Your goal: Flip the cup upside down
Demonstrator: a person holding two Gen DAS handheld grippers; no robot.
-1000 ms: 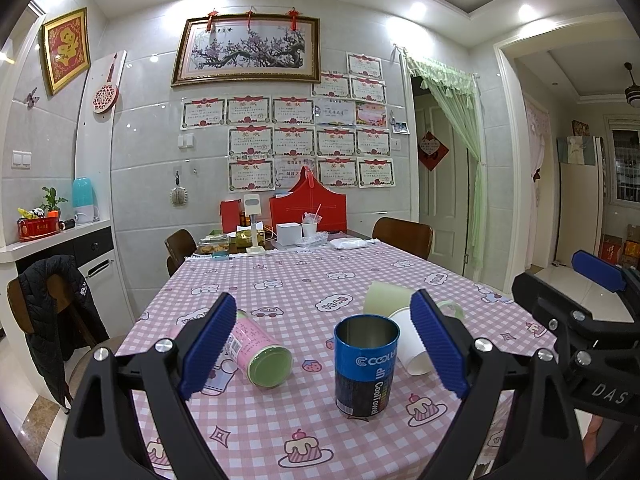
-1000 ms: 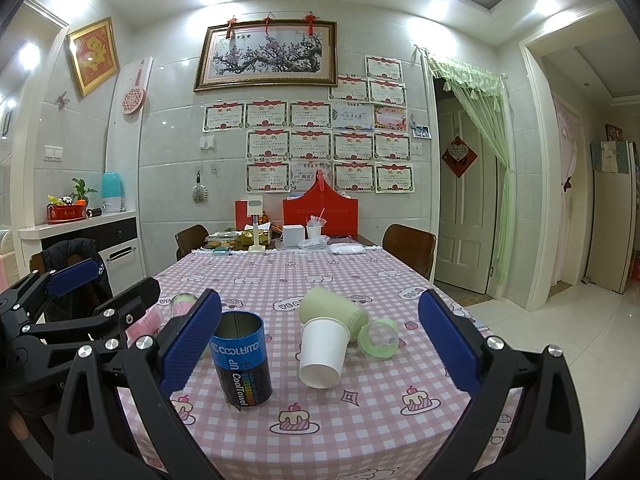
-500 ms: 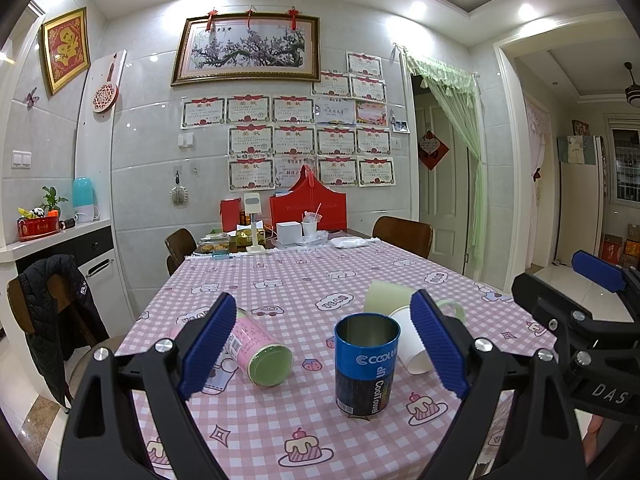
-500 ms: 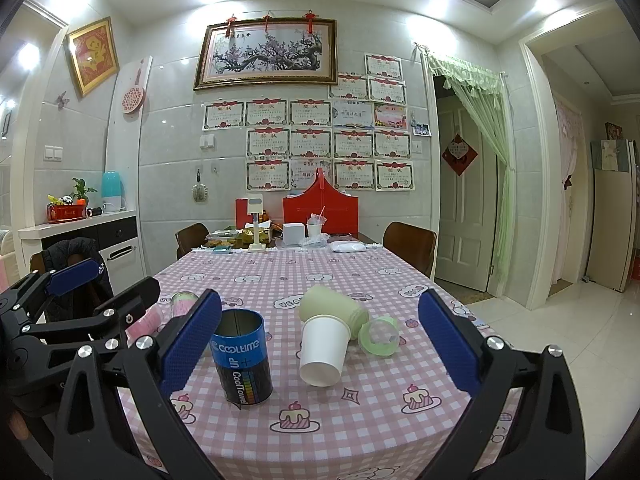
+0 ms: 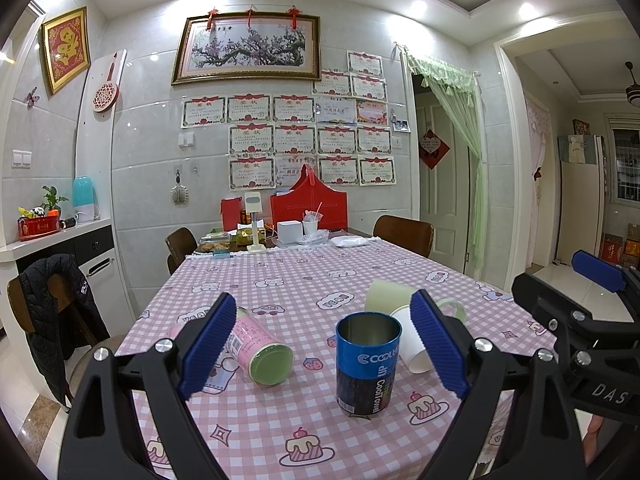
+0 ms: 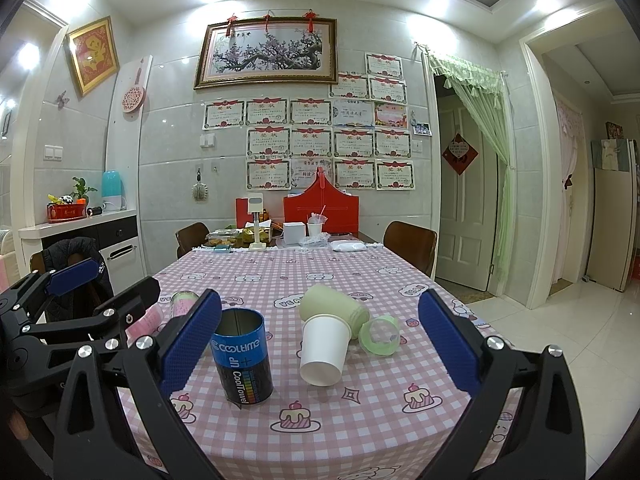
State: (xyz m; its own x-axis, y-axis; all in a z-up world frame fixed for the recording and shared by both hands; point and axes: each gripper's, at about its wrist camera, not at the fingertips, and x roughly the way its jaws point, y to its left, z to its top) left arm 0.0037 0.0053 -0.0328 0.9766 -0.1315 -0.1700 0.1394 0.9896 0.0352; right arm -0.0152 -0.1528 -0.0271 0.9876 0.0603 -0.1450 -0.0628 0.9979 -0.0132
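**Nothing grabbed yet, both grippers just hanging back**

Left gripper (image 5: 324,348) and right gripper (image 6: 320,344) both hover wide apart, empty, off the surface's (image 6: 360,432) near edge. Nearest is the blue tin cup (image 6: 242,354), upright, mouth up. Just behind it a white paper cup (image 6: 322,354) lies tipped over. Looks like the approach step; next someone closes in on the cup's sides.

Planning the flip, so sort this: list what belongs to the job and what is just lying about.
Job: blue cup, left gripper, right gripper.
Lying about: pink can, white cup, green cup, green lid.
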